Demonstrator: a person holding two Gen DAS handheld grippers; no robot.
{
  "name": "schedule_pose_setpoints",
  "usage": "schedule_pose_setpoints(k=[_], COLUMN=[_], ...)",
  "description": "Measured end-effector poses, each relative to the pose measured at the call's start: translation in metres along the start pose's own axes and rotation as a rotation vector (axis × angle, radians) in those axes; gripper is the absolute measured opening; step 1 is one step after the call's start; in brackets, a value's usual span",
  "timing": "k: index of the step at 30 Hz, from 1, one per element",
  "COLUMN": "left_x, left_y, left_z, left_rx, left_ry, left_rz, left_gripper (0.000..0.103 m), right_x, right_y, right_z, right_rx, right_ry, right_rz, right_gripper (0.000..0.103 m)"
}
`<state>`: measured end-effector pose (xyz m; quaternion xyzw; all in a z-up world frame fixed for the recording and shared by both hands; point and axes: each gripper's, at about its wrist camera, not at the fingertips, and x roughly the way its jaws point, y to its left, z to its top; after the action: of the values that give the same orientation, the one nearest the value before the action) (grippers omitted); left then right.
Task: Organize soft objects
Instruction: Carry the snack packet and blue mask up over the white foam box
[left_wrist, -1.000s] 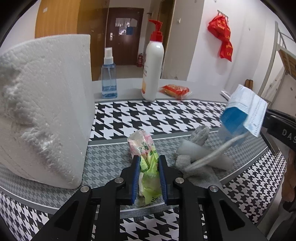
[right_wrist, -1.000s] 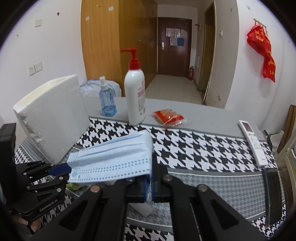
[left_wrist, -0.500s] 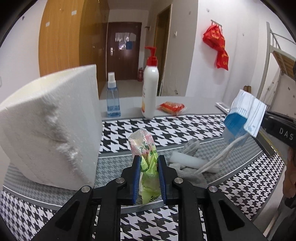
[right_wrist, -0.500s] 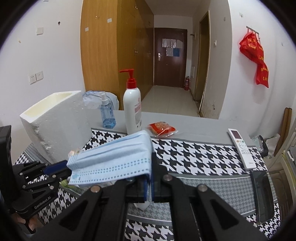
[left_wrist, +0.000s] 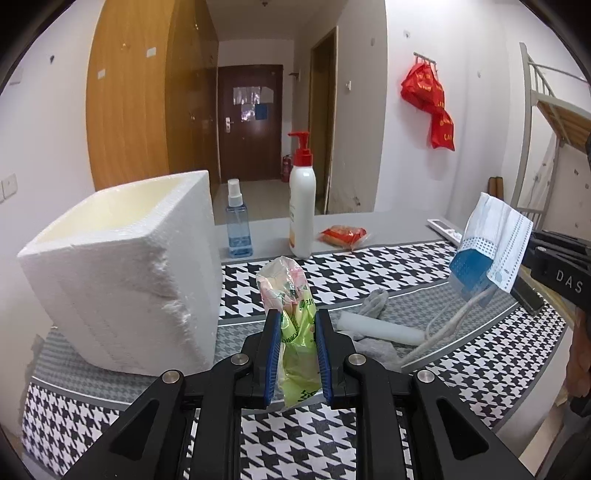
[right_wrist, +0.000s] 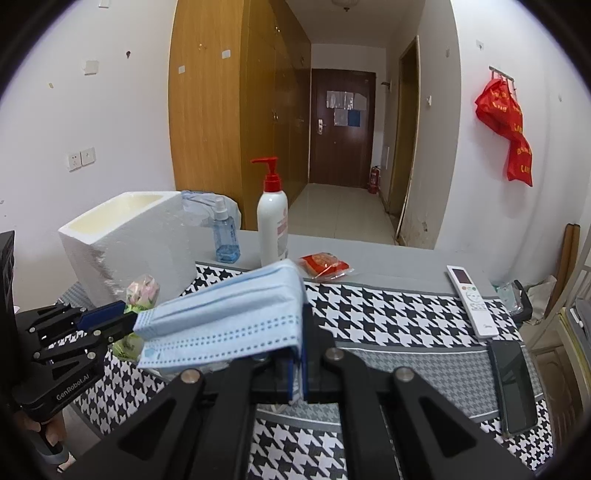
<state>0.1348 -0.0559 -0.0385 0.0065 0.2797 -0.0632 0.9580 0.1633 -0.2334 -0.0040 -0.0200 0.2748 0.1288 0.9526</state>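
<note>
The white foam box (left_wrist: 122, 273) stands open at the top on the left part of the table, on the houndstooth cloth (left_wrist: 369, 273). Its near corner is rough and broken, and its right wall is just beside the left gripper (left_wrist: 295, 341). Above the box rim the air is free. Behind the box, near the far edge of the cloth, stand a blue spray bottle (left_wrist: 238, 225) and a white pump bottle (left_wrist: 302, 206), and a red snack packet (left_wrist: 343, 235) lies to the right of them. In the right wrist view a white remote (right_wrist: 471, 301) and a dark phone (right_wrist: 511, 384) lie along the right side of the table, well apart from the box.

Between the two grippers, on the grey band of the cloth, lie a white roll (left_wrist: 380, 331) and a grey cloth piece (left_wrist: 375, 306) – they touch each other.

The left gripper is narrowly open and its blue pads press from both sides on a green and pink plastic packet (left_wrist: 291, 325), which stands upright between the jaws and rises above them. The packet hangs clear of the table, just beside the box.

The right gripper (right_wrist: 295, 373) is closed tight on a folded blue face mask (right_wrist: 229, 321) – the mask spreads out to the left from the jaws, and its white ear loops hang down toward the cloth. It is held in the air over the right half of the table.
</note>
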Motion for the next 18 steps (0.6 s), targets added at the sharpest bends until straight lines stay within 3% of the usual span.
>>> schedule_pose_setpoints(k=[18], left_x=[-0.061], left_y=[0.006], left_z=[0.004], left_rx=[0.007], left_ry=[-0.118], left_rz=[0.050], left_gripper=[0.020], right_x=[-0.036], right_y=[0.016], right_z=[-0.003], right_rx=[-0.017], right_ry=[-0.062], right_rz=[0.054], right_gripper=[0.005])
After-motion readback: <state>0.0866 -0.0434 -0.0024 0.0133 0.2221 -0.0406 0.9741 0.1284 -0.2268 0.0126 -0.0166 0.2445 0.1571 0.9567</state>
